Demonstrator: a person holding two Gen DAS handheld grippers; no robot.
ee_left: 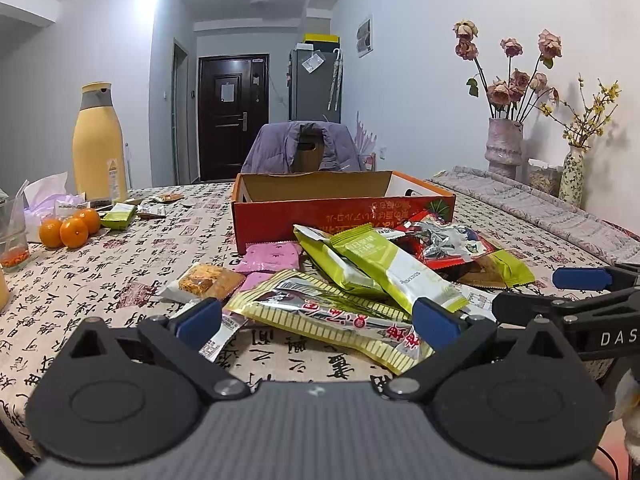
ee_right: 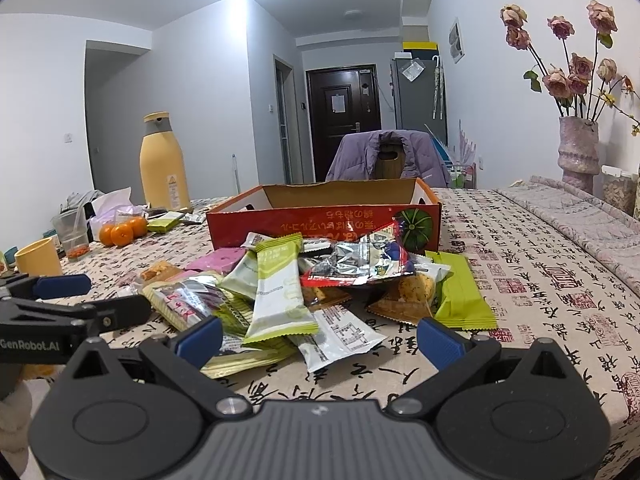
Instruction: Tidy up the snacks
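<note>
A heap of snack packets lies on the patterned tablecloth in front of an open red cardboard box [ee_left: 340, 216] [ee_right: 320, 224]. The heap holds green bar wrappers [ee_left: 392, 268] [ee_right: 276, 288], a yellow-striped packet [ee_left: 332, 320] [ee_right: 180, 300], pink packets [ee_left: 272, 258] [ee_right: 216, 260], a red and silver bag [ee_left: 448, 244] [ee_right: 360, 264] and a biscuit packet [ee_left: 208, 282]. My left gripper [ee_left: 316, 322] stands open just short of the striped packet, holding nothing. My right gripper [ee_right: 318, 338] is open too, near the heap's front edge. Each gripper shows at the side of the other's view.
A tall yellow bottle [ee_left: 98, 144] [ee_right: 164, 160], three oranges [ee_left: 70, 228] [ee_right: 122, 232], a green packet [ee_left: 118, 216], tissue paper and a plastic cup stand at the left. A yellow mug [ee_right: 38, 256] sits near the left edge. Vases of dried flowers [ee_left: 504, 144] [ee_right: 578, 152] stand at the right, a chair beyond the box.
</note>
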